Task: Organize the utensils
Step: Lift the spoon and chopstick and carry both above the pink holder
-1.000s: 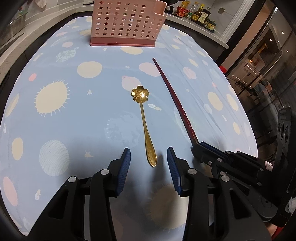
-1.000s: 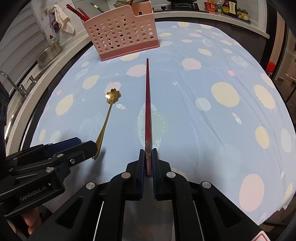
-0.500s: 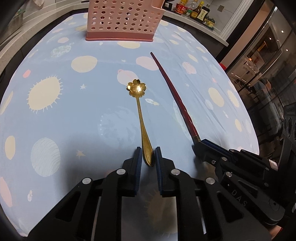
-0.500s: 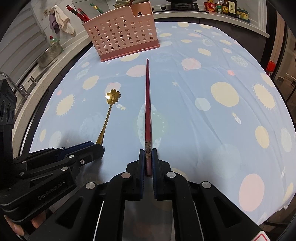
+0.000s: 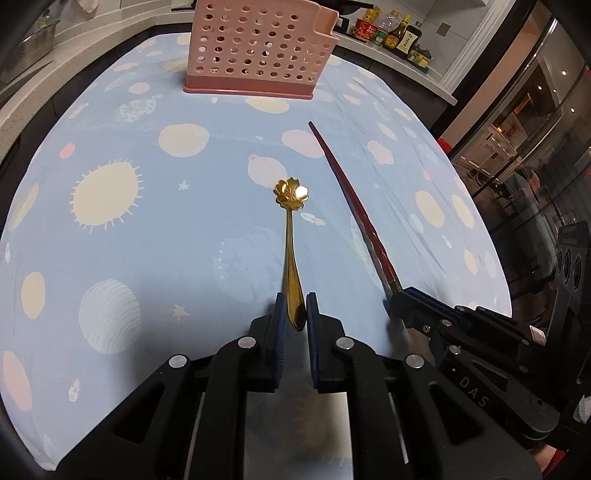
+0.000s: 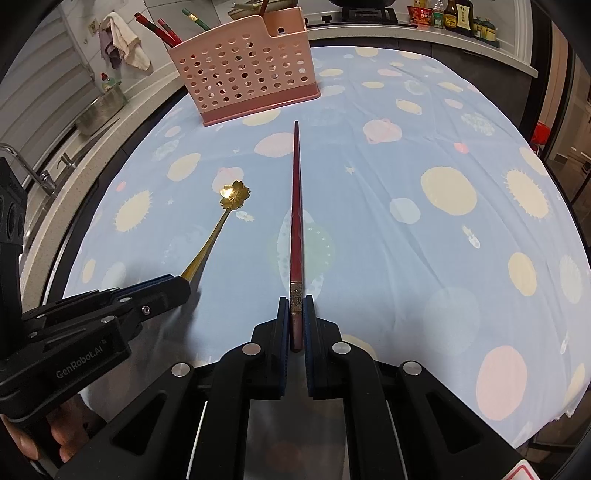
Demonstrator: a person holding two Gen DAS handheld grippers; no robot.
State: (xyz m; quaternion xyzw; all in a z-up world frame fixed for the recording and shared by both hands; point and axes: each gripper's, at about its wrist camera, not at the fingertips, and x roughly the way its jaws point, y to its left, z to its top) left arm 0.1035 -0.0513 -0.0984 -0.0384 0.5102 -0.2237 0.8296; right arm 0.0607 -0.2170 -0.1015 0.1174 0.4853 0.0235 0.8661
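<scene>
My left gripper (image 5: 294, 306) is shut on the handle end of a gold spoon (image 5: 290, 236) with a flower-shaped bowl; the spoon points away toward a pink perforated utensil holder (image 5: 258, 48). My right gripper (image 6: 295, 310) is shut on the thick end of a dark red chopstick (image 6: 295, 206), which also points toward the holder (image 6: 247, 70). The two grippers are side by side, the left gripper (image 6: 173, 288) left of the right gripper (image 5: 402, 299). Both utensils look slightly raised off the cloth. Red and green chopsticks (image 6: 159, 27) stand in the holder.
A blue tablecloth (image 6: 424, 229) with sun and planet prints covers the table. A sink and faucet (image 6: 40, 173) are beyond the table's left edge. Sauce bottles (image 5: 395, 35) stand on the counter behind. The table's right edge drops off near a dark doorway.
My left gripper closed on the spoon handle a second ago and has since lifted it slightly. My right gripper stays shut on the chopstick, barely moved.
</scene>
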